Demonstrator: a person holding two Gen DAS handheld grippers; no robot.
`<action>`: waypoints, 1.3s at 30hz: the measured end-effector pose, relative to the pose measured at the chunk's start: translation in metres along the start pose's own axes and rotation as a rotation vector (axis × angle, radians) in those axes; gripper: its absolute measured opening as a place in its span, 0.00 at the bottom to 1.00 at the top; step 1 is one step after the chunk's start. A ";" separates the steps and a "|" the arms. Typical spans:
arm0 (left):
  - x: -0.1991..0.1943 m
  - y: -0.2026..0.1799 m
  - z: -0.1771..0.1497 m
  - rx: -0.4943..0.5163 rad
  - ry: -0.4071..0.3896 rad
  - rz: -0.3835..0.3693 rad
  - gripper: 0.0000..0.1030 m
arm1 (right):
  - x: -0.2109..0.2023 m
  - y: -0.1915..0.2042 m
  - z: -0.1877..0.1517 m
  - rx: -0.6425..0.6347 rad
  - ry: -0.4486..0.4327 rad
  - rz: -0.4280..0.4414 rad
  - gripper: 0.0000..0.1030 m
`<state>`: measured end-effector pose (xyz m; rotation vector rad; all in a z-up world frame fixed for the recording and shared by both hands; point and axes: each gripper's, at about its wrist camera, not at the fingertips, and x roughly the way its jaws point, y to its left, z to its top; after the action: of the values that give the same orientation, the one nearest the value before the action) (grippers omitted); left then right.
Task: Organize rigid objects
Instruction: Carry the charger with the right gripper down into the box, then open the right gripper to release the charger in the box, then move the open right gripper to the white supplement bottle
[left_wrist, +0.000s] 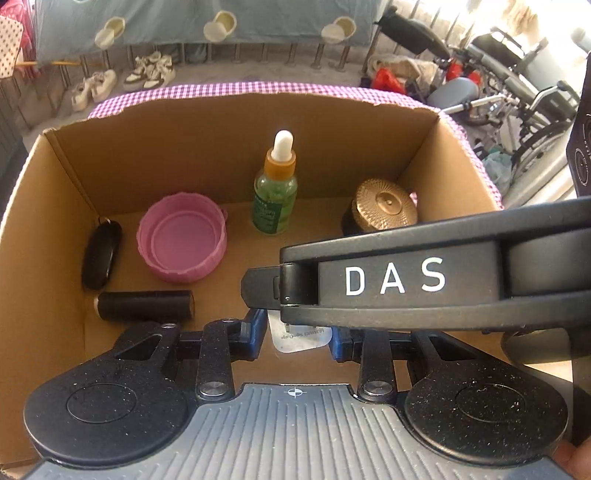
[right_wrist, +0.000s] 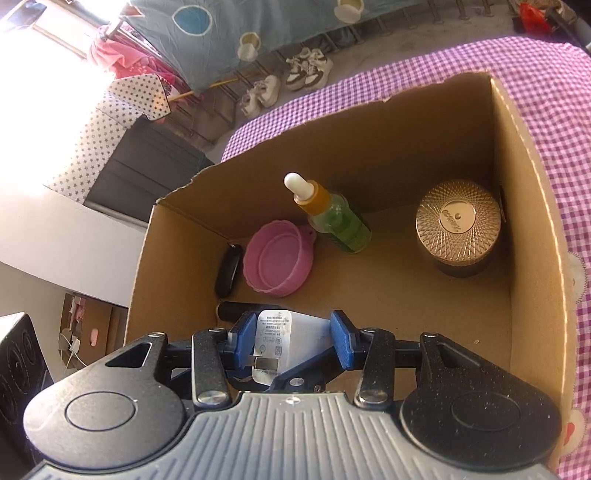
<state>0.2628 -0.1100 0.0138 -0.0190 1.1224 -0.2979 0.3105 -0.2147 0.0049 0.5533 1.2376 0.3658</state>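
1. The right gripper (right_wrist: 293, 341) sits low over the near end of the cardboard box (right_wrist: 532, 266), its blue pads (right_wrist: 341, 339) standing on either side of a white charger (right_wrist: 275, 332).
2. The left pad touches the charger's printed face; the right pad seems to rest against its far side, though I cannot tell whether the grip is firm (the plug's metal prongs point back toward the camera).
3. The left gripper (left_wrist: 297, 334) hovers at the same spot, fingers moderately apart with the charger (left_wrist: 301, 338) between them; its blue pads (left_wrist: 255, 332) lie beside the charger, and contact cannot be judged.
4. The right tool's black body, marked DAS (left_wrist: 395, 275), crosses the left view from the right and covers the charger's top.
5. Inside the box, from the left wall: a black oval fob (left_wrist: 101, 254) lies flat, and a black cylinder (left_wrist: 146, 304) lies on its side just nearer the camera.
6. A pink bowl (left_wrist: 183, 240) sits open side up beside the fob.
7. A green dropper bottle (left_wrist: 275, 188) with a white bulb stands upright near the back wall, just right of the bowl.
8. A dark jar with a gold patterned lid (right_wrist: 458, 219) stands in the far right corner, well apart from the bottle.
9. The box rests on a purple checked cloth (right_wrist: 554, 92).
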 end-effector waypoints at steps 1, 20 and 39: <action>0.003 0.001 0.000 -0.007 0.021 0.000 0.32 | 0.004 -0.003 0.001 0.009 0.017 0.002 0.47; -0.033 0.011 -0.011 -0.040 -0.024 0.003 0.60 | -0.017 -0.006 0.007 0.020 -0.047 0.055 0.47; -0.153 0.007 -0.115 0.108 -0.350 -0.133 0.84 | -0.150 -0.009 -0.163 0.070 -0.428 0.271 0.55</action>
<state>0.1009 -0.0506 0.0977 -0.0482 0.7582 -0.4550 0.1102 -0.2715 0.0808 0.8163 0.7661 0.4062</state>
